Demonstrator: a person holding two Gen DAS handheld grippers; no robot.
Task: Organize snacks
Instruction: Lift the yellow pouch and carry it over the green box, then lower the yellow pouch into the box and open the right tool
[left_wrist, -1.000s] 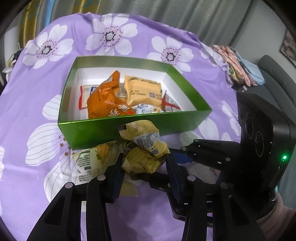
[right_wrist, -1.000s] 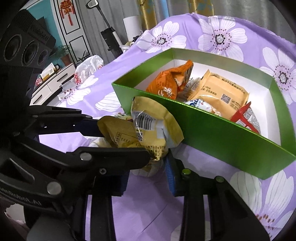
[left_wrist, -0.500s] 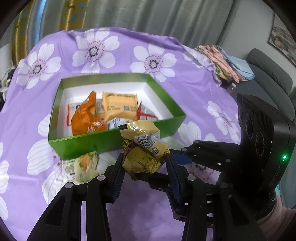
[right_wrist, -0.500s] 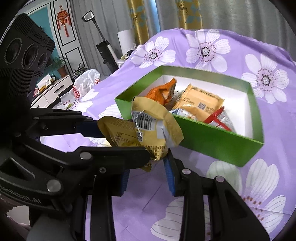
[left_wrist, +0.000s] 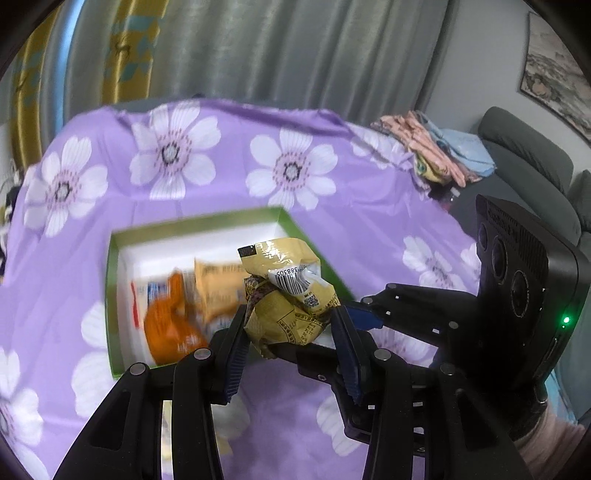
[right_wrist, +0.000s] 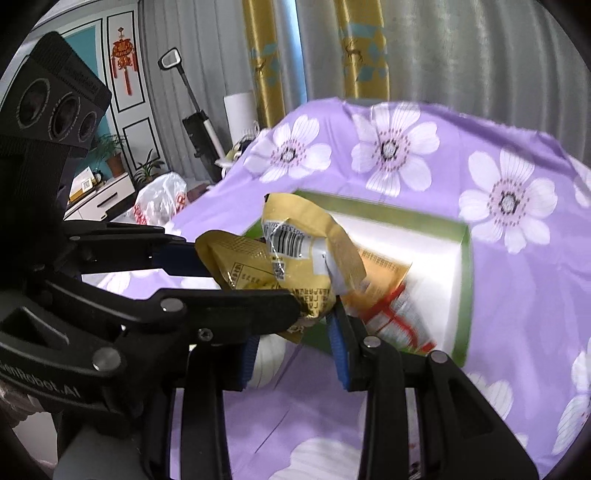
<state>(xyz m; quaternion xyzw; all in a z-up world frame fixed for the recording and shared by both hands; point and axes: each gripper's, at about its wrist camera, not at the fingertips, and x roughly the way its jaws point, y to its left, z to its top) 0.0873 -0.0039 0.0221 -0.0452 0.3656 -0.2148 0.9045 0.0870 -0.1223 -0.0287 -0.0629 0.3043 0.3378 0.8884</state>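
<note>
A: Where's the packet (left_wrist: 288, 291)?
B: In the air over the box (left_wrist: 114, 291), both grippers' fingers clamped on it: left (left_wrist: 291, 332), right (right_wrist: 295, 332).
A: How will it handle?
B: Probably light, crinkly, slippery foil. I'd pinch the crumpled middle, gently; the contents may crush.
</note>
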